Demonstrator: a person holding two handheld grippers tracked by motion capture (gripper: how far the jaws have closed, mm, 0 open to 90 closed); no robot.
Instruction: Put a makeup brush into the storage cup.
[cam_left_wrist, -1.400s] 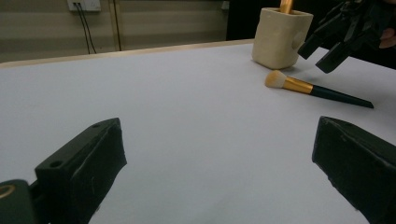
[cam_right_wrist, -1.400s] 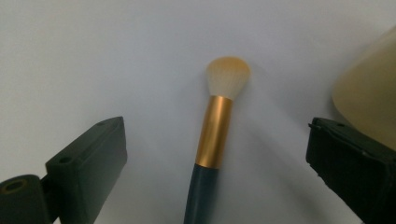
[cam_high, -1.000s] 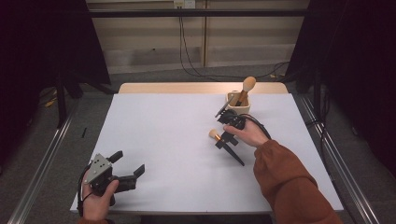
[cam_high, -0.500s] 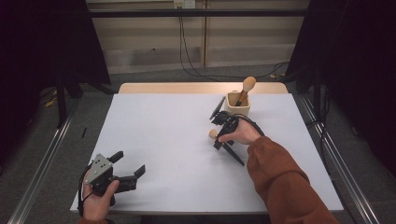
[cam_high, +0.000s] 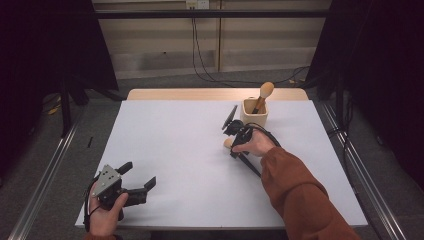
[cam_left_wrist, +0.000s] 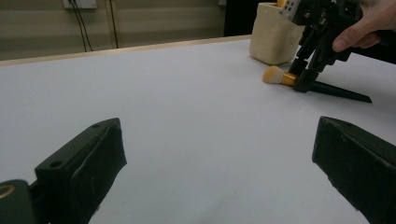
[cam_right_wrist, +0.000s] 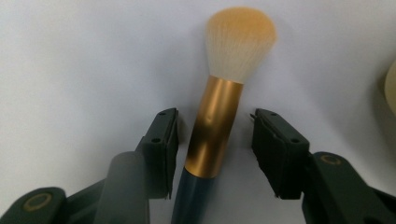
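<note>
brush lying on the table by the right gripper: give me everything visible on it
The makeup brush lies flat on the white table, in front of the beige cup. It has a cream, orange-tipped bristle head, a shiny gold ferrule and a dark tapered handle. The right gripper straddles the ferrule; its jaws have just been closing, with gaps showing on both sides.

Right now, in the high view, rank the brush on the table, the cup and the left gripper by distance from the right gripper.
1. Brush on the table: between the right gripper's jaws.
2. Cup: just beyond it, toward the far edge.
3. Left gripper: far off at the near left corner.
</note>
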